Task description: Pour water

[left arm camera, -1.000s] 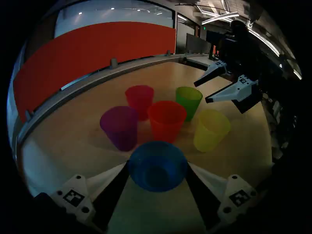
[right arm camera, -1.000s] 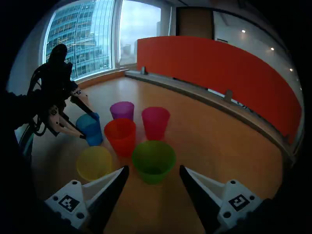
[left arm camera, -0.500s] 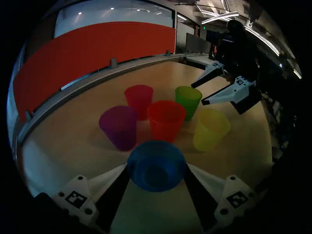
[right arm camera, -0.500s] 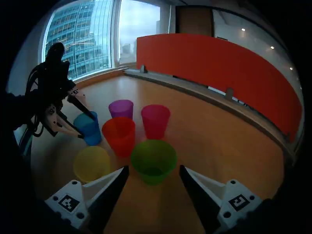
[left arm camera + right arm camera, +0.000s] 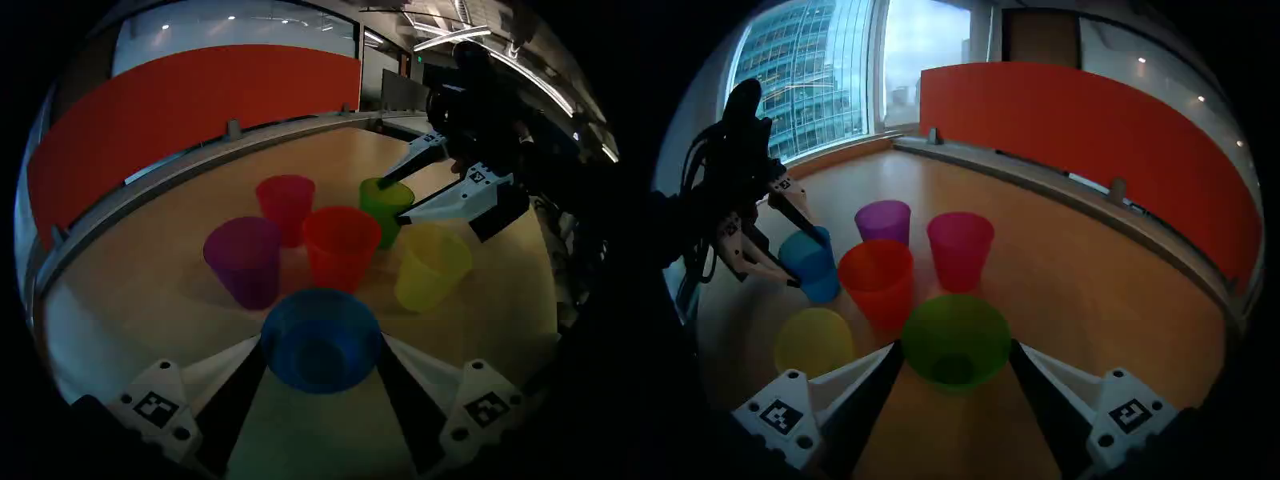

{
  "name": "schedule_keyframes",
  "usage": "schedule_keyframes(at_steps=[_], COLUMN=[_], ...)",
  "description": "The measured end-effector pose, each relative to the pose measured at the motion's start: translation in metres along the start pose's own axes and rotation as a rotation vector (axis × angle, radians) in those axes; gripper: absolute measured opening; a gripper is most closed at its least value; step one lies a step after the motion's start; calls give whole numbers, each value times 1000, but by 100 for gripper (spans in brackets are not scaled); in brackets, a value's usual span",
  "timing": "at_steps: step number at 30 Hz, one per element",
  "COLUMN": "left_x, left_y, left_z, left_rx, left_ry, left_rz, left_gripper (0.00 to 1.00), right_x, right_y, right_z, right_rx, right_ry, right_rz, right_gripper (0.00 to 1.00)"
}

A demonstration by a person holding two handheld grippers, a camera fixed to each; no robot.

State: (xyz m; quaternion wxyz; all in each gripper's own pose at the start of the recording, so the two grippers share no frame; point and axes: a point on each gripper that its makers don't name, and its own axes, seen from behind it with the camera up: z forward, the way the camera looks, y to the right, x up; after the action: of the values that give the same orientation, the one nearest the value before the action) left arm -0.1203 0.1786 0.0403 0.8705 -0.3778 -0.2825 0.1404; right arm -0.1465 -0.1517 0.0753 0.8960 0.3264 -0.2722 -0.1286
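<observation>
Several coloured plastic cups stand clustered on the wooden table (image 5: 144, 296). My left gripper (image 5: 320, 340) is shut on the blue cup (image 5: 322, 352), a finger pressed against each side; the right gripper view shows this gripper (image 5: 810, 258) around the blue cup (image 5: 806, 268) at the left. My right gripper (image 5: 954, 346) is open, and the green cup (image 5: 954, 336) sits between its fingertips. The left gripper view shows the right gripper (image 5: 390, 201) straddling the green cup (image 5: 386, 206). Whether any cup holds water is unclear.
A red cup (image 5: 342, 244), a purple cup (image 5: 244, 260), a pink cup (image 5: 286, 204) and a yellow cup (image 5: 432, 264) stand close between the two held cups. An orange partition (image 5: 200, 96) runs along the table's far edge. Windows (image 5: 800, 72) lie behind the left gripper.
My right gripper has advanced toward the cluster, so the green cup now lies between its fingers. The left gripper and blue cup have stayed put.
</observation>
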Motion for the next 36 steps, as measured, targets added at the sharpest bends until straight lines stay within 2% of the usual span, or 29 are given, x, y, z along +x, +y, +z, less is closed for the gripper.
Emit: schedule_keyframes(at_steps=[9,13,18,30,36], left_x=[-1,-1,-1,0,7], left_y=[0,0,0,-1,-3], left_z=[0,0,-1,-3,-9], left_rx=[-3,-3,-1,11,18], left_ry=[2,3,3,6,31], left_rz=[-1,0,-1,-10,-22], left_gripper=[88,88,88,88,88], right_x=[2,2,2,9,16], right_y=[-1,-2,-3,2,2], right_z=[10,11,9,-6,-18], right_rx=[0,0,-2,-23,-34], right_ry=[-1,-2,1,30,52], right_rz=[-3,-7,-3,7,4], right_gripper=[100,94,94,94,94])
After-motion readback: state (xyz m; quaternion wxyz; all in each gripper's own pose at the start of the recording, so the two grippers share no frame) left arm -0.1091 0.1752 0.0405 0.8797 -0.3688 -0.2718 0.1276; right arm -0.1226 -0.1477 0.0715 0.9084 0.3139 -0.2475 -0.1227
